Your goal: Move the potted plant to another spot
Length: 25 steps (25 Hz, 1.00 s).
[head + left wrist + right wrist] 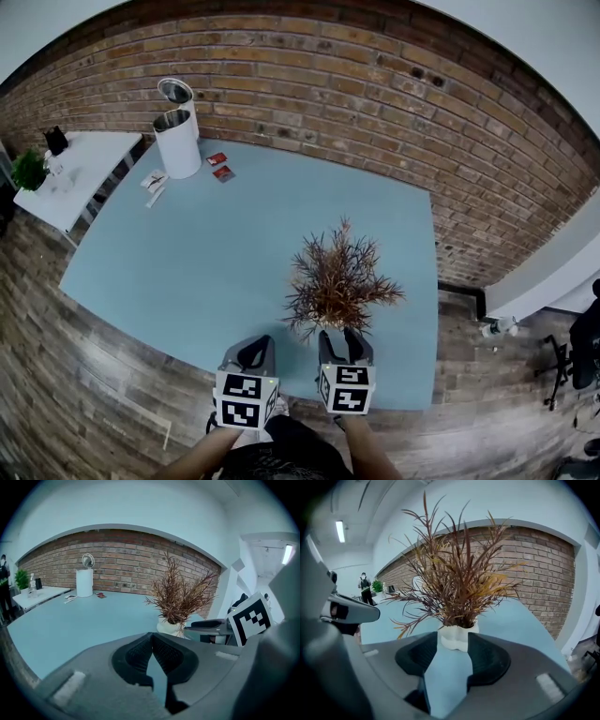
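Observation:
A potted plant (pixel 337 281) with dry red-brown leaves stands in a white pot (pixel 457 637) on the blue table (pixel 187 262), near its front right. My right gripper (pixel 344 339) is just in front of it and stands open; the pot sits at the mouth of the jaws, with the pads not pressing it. In the right gripper view the foliage (pixel 454 573) fills the middle. My left gripper (pixel 251 352) is beside it on the left, shut with its tips touching and nothing between them. The left gripper view shows the plant (pixel 180 597) ahead to the right.
A white bin (pixel 178 141) with its lid up stands at the table's far left, with red packets (pixel 220 167) and white papers (pixel 155 183) by it. A white side table (pixel 80 173) holds a small green plant (pixel 28 169). A brick wall lies behind. The table's front edge is under the grippers.

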### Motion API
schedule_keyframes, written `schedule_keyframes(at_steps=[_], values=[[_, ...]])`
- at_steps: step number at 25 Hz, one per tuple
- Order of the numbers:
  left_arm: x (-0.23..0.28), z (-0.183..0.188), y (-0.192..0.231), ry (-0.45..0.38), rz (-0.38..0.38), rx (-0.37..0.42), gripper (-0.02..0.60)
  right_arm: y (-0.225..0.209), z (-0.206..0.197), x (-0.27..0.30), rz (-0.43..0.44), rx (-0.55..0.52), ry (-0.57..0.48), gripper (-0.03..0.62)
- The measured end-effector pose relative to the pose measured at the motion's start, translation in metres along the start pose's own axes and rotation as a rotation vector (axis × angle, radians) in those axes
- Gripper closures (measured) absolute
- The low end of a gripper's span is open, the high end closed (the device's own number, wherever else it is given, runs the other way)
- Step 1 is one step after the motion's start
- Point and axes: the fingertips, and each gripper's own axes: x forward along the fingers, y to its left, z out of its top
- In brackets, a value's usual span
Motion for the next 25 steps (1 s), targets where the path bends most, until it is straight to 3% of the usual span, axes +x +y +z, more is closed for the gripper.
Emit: schedule_keyframes(at_steps=[9,25], values=[[0.017,-0.002,0.018,0.038,0.044,-0.004,0.581,-0.009,0.004,0.026,-0.022,0.017,-0.008,0.306],[0.043,-0.007,0.029,0.099,0.098,0.014,0.581,-0.007,-0.003,0.062,0.023,0.055,0.033,0.164]])
